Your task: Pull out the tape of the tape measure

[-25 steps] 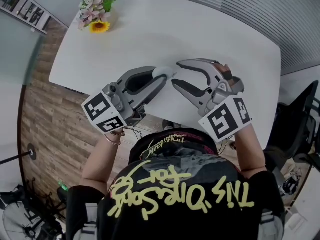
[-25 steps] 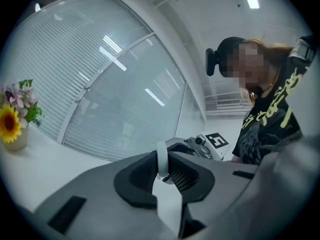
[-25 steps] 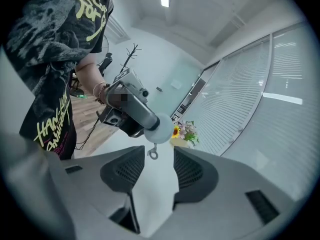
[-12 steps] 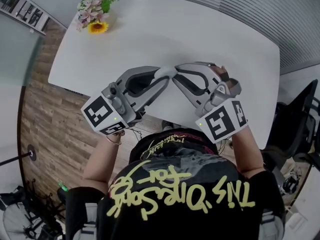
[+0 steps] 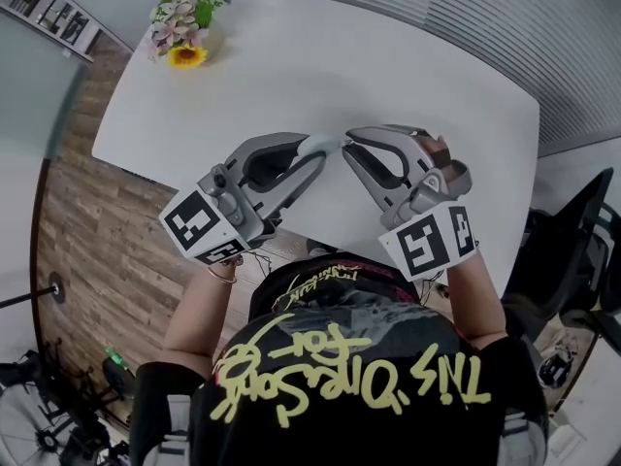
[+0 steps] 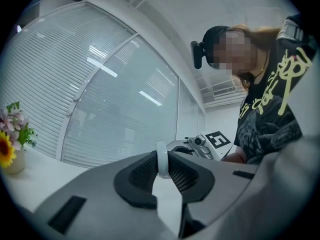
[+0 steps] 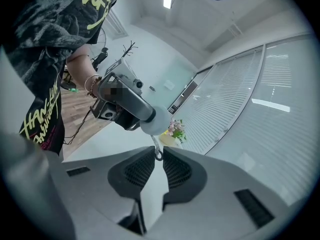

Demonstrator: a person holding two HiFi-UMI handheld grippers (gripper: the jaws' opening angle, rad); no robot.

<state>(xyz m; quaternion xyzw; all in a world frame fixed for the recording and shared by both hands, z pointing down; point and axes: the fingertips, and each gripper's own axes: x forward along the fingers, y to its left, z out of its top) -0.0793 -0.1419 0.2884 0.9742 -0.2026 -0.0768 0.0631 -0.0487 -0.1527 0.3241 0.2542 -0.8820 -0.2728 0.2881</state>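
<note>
Both grippers held out ahead of the chest, tips almost nose to nose. left gripper (image 5: 328,146) roughly level, jaws clamped on tape measure case (image 6: 161,160). right gripper (image 5: 351,142) tilted slightly down, jaws have just been closing, pads now pinching tape end loop (image 7: 157,155)

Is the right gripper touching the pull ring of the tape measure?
Touching. In the right gripper view the right gripper, its jaws just closed, pinches the pull ring between both pads.

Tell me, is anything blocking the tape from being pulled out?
Nothing visible. The right gripper has just closed on the tape's end, and the left gripper holds the tape measure over the table.
</note>
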